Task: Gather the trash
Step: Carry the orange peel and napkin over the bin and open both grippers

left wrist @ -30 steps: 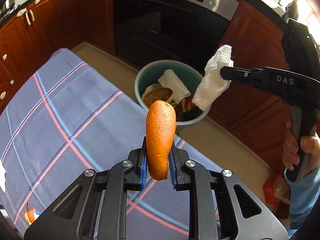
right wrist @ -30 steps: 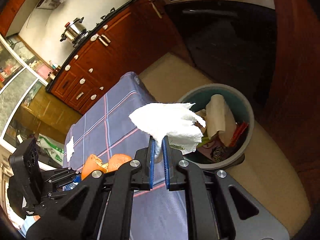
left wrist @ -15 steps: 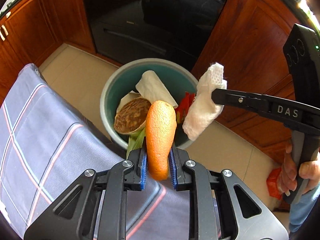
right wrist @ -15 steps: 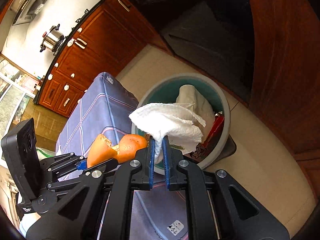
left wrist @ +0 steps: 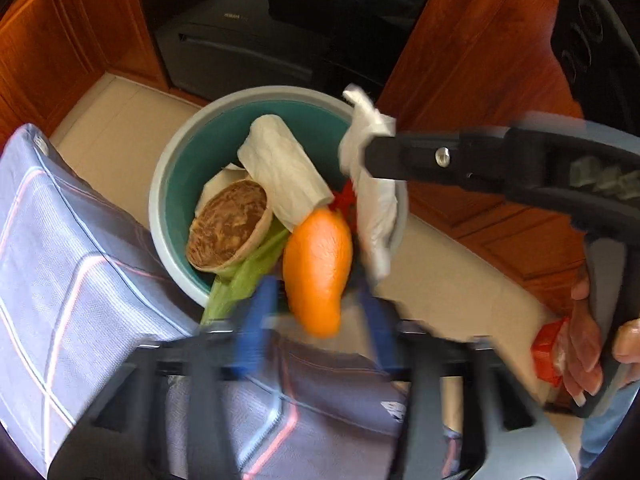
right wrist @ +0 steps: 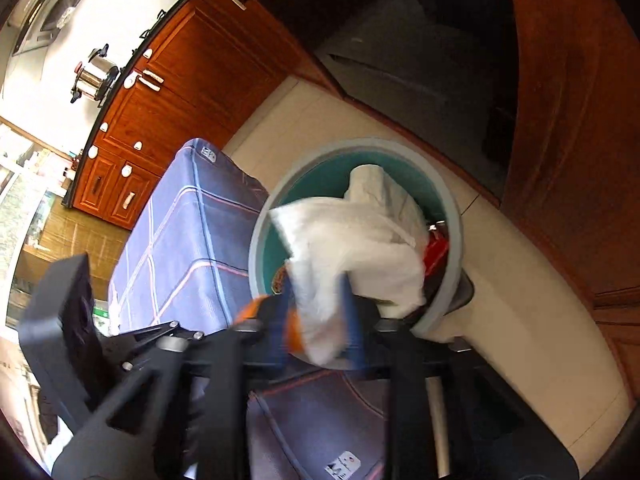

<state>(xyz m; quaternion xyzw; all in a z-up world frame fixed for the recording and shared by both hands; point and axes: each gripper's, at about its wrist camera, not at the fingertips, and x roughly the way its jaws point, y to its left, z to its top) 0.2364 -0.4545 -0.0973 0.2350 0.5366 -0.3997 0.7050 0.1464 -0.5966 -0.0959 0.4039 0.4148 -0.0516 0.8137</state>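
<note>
An orange peel [left wrist: 318, 272] hangs loose between the blue pads [left wrist: 256, 320] of my left gripper [left wrist: 316, 294], whose jaws are opening, just over the near rim of the teal bin [left wrist: 160, 184]. The white tissue [right wrist: 352, 248] slips between the spread pads [right wrist: 352, 316] of my right gripper [right wrist: 316, 292], which is also opening above the bin [right wrist: 452, 240]. In the left wrist view the tissue [left wrist: 372, 200] droops from the right gripper's fingers [left wrist: 400, 152] over the bin's right rim. The bin holds crumpled white paper [left wrist: 280, 172], a brown paper bowl [left wrist: 228, 228] and green leaves [left wrist: 244, 276].
The table's blue-grey plaid cloth [left wrist: 80, 280] ends right beside the bin. A dark oven [left wrist: 240, 40] and wooden cabinets [left wrist: 480, 60] stand behind it. A red packet [left wrist: 548, 352] lies on the tiled floor by the person's hand [left wrist: 588, 340]. A steel pot [right wrist: 94, 76] sits on the counter.
Both grippers came forward and down over the bin. Their jaws, shut on the peel and the tissue before, now stand apart, and both items are slipping free.
</note>
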